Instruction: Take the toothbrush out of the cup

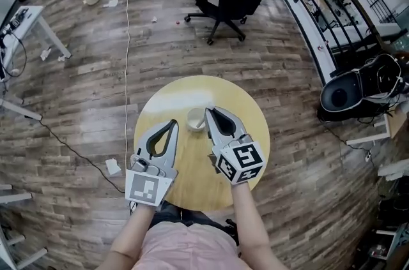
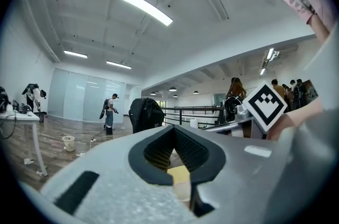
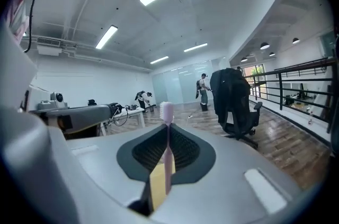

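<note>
Round table, frame centre. Right claw clamps toothbrush, axis upright, bristles above tips; cup just left. Left claw closed, empty.

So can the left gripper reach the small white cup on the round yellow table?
Probably yes: the cup stands just right of the left gripper, nothing between them. The right gripper, holding the pink toothbrush, crowds only its other side. The left jaws are together.
</note>
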### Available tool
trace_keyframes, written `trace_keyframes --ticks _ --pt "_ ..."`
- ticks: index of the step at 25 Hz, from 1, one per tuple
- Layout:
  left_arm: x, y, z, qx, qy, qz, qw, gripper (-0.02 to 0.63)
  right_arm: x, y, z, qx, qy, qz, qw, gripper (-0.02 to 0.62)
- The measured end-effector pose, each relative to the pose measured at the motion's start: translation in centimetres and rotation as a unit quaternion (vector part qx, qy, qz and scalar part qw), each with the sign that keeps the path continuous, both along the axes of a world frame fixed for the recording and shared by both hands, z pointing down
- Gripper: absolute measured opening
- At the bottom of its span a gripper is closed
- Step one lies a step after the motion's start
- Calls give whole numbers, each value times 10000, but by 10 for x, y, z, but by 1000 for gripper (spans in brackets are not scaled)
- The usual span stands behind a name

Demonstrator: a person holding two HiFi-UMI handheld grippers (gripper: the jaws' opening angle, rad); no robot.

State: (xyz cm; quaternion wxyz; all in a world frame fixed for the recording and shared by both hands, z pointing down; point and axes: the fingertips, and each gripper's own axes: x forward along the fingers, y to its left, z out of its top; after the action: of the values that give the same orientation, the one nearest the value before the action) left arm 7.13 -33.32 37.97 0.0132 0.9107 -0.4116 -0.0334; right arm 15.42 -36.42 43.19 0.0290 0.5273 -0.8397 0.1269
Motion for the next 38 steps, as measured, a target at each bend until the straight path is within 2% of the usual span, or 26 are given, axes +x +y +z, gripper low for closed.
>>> trace_keyframes --ticks 5,11,17,38 --pt "-5 25 -23 254 52 46 9997 -3 2 41 -40 436 62 155 9989 21" --pt "-13 53 -39 447 157 54 9989 -3 5 86 -69 779 -149 345 9962 21" --pt "-15 70 -43 539 199 74 9983 -3 8 119 -73 882 -319 521 9942 21" --pt "-10 72 -54 639 252 81 9976 -3 8 119 -81 955 -168 512 9940 21"
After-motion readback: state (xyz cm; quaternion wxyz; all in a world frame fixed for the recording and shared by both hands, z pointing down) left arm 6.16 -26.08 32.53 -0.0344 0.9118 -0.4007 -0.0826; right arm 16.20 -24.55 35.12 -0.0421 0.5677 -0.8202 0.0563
